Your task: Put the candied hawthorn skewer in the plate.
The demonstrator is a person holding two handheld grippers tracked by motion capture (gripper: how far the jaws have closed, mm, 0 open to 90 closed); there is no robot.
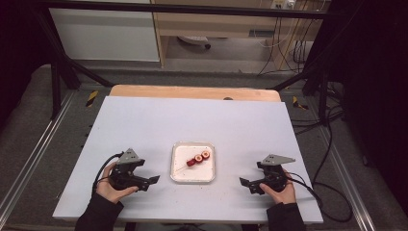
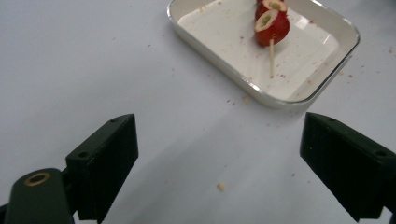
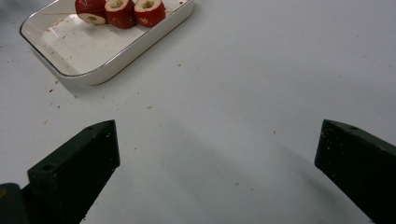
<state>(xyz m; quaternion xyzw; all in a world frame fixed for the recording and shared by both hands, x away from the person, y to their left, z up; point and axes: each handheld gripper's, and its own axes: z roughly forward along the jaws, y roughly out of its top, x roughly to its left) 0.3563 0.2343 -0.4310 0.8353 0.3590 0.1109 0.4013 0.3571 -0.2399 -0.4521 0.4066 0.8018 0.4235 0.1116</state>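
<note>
**Skewered fruit at rest in a white tray, both grippers held wide beside it**

Fruit slices (image 1: 198, 158), red-skinned with pale centres, are threaded on a thin wooden skewer (image 2: 271, 58) and are seen lying in a white tray (image 1: 192, 177) at the centre of the high view. The tray is set on a pale grey table (image 1: 144, 125), whose surface is speckled with small reddish crumbs around the tray, as shown in both gripper views. A bare wooden edge is visible along the far side of the table, near the top of the frame.

The left gripper (image 1: 153, 180) is held at the lower left of the high view, well apart from the tray; its jaws are spread wide with nothing between them. The right gripper (image 1: 244, 183) is held at the lower right, likewise apart from the tray, with its jaws wide and empty.

Beyond the table, a black metal frame, a white cabinet at the upper left and loose cables at the upper right are seen on a grey floor.
</note>
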